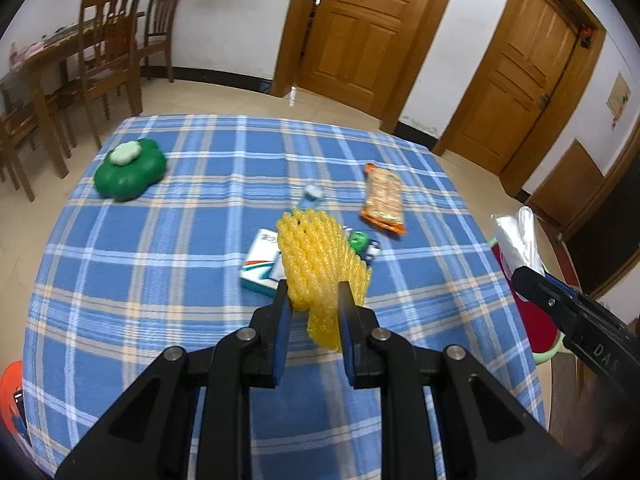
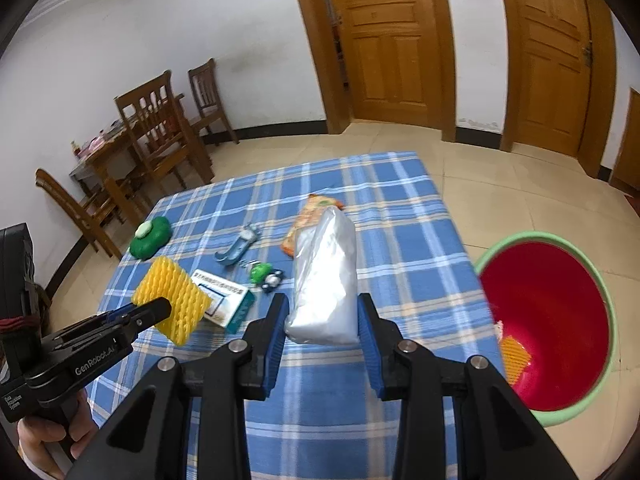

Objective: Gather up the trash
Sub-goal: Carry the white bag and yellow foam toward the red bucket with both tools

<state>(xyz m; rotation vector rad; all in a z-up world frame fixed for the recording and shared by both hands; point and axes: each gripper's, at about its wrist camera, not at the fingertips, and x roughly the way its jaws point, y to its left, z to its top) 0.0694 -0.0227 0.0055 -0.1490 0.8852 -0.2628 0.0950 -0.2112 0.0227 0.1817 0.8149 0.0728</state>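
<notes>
Foam netting (image 1: 316,264), yellow and limp, is clamped between the pads of the left gripper (image 1: 312,300) and is held above the blue checked tablecloth (image 1: 160,280) in the left wrist view. Behind the netting a white box (image 1: 260,264), a small green toy (image 1: 359,241) and an orange snack packet (image 1: 383,199) are seen lying on the cloth, with a green clover-shaped case (image 1: 130,170) set well apart at the far left. A crumpled clear plastic bag (image 1: 518,236) is seen at the right edge, gripped by the right gripper (image 1: 528,280).

From the right wrist view, that plastic bag (image 2: 326,276) is pinched between the half-closed pads of the right gripper (image 2: 323,316). A red bin (image 2: 552,324) with a pale green rim is seen on the floor beside the table's right edge; a piece of orange netting (image 2: 514,356) lies inside it. A blue clip-like tool (image 2: 238,250) is seen on the cloth near the toy, and the snack packet (image 2: 304,220) is partly hidden behind the bag. The left gripper (image 2: 160,306) is seen at the lower left, held by a hand (image 2: 44,436).
</notes>
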